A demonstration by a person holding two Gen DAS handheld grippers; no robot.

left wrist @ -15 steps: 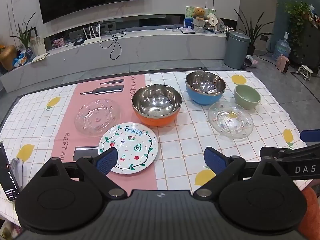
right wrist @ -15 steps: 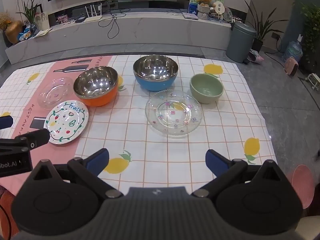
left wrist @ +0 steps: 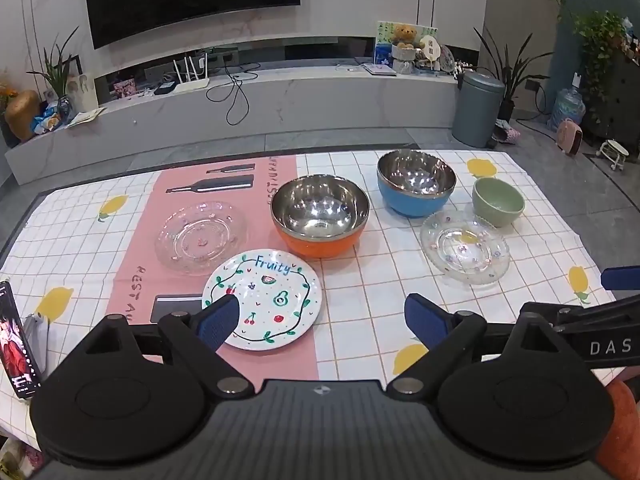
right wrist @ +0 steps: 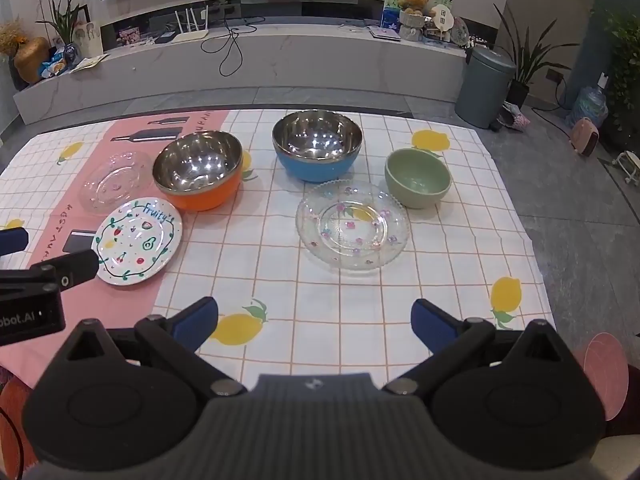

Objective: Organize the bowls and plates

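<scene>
On the checked tablecloth stand an orange steel bowl (left wrist: 320,216) (right wrist: 199,174), a blue steel bowl (left wrist: 416,182) (right wrist: 317,145) and a small green bowl (left wrist: 498,201) (right wrist: 417,177). A clear glass plate (left wrist: 200,237) (right wrist: 114,181) lies far left. A white "Fruity" plate (left wrist: 262,298) (right wrist: 137,241) lies in front of the orange bowl. A flowered glass plate (left wrist: 465,246) (right wrist: 353,230) lies in front of the blue bowl. My left gripper (left wrist: 324,318) is open and empty, near the white plate's front edge. My right gripper (right wrist: 314,320) is open and empty, in front of the flowered plate.
A phone (left wrist: 16,346) stands at the table's left edge. The table's right edge drops to the grey floor (right wrist: 580,216). A pink stool (right wrist: 604,372) sits at lower right. A TV bench (left wrist: 240,108) and a grey bin (left wrist: 478,110) are beyond the table.
</scene>
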